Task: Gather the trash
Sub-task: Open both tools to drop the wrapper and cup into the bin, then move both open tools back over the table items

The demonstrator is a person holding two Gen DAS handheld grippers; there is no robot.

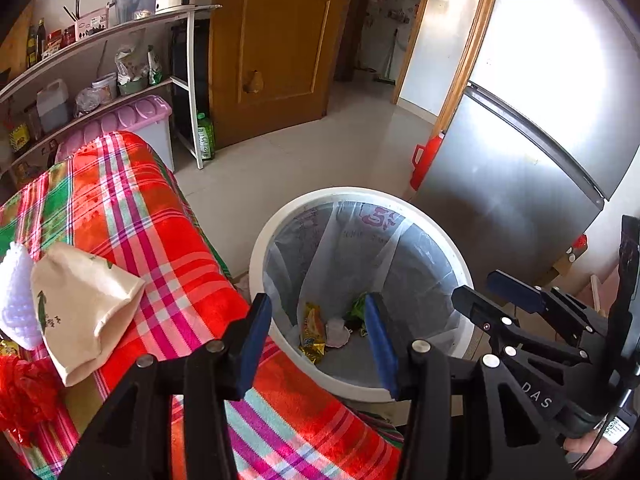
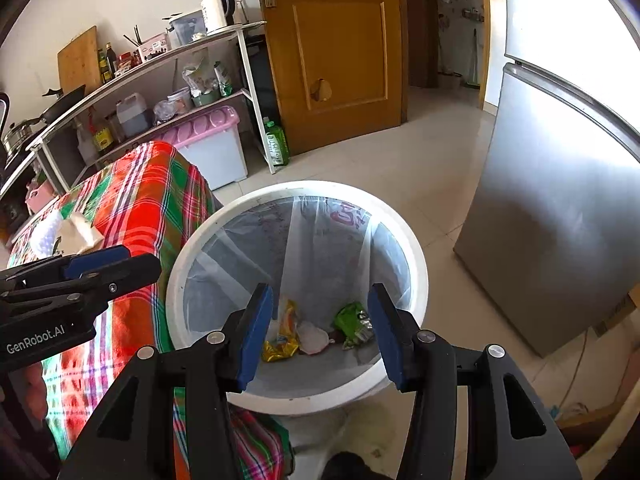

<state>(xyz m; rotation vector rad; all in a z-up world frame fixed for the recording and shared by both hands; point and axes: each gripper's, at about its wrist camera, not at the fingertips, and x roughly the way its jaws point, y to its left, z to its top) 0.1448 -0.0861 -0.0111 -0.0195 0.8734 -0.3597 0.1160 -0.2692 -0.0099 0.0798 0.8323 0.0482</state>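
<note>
I see both wrist cams angled steeply down, close above the white bin [image 1: 362,196], shared view; left cam sits desk-side.

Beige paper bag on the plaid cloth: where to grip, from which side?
Judging by its pose, take the paper bag at its free corner nearest the bin, coming from the bin side. It lies flat, and that edge is clear of the white object.

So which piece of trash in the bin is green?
The crumpled green wrapper, lying at the right of the bin's bottom. The other wrapper is yellow and orange, and the scrap between them is pale pink.
</note>
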